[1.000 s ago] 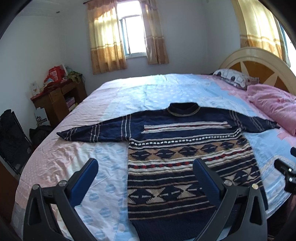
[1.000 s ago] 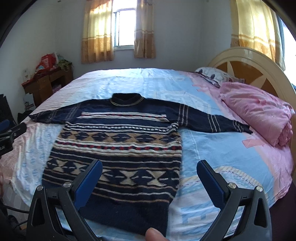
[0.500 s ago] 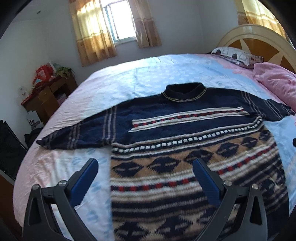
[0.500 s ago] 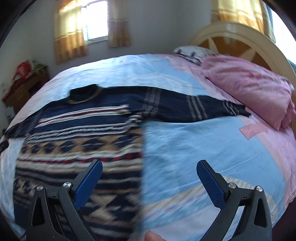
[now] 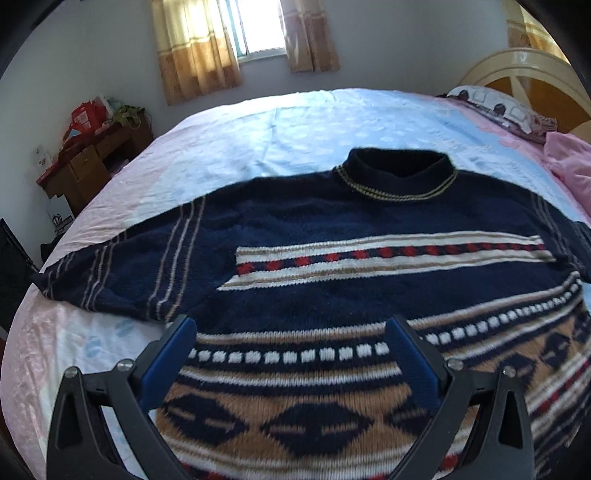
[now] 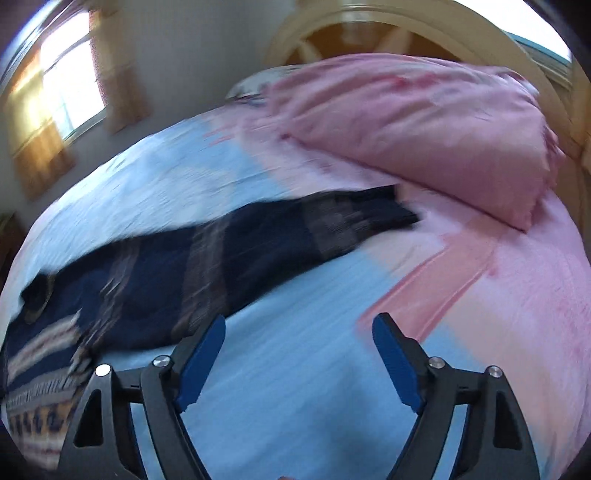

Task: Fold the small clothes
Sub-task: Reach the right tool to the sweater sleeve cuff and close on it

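A patterned navy sweater (image 5: 369, 266) lies flat on the bed (image 5: 295, 122), sleeves spread toward both side edges. The left tool (image 5: 291, 325) hangs over its chest, jaws wide apart, empty. The right tool (image 6: 299, 332), likewise spread and empty, hangs over bare sheet beside the right sleeve (image 6: 280, 236).

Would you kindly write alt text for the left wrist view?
A navy patterned sweater lies spread flat on a bed, collar toward a curtained window. The open left gripper hovers above its chest, touching nothing. A wooden desk stands at the left.
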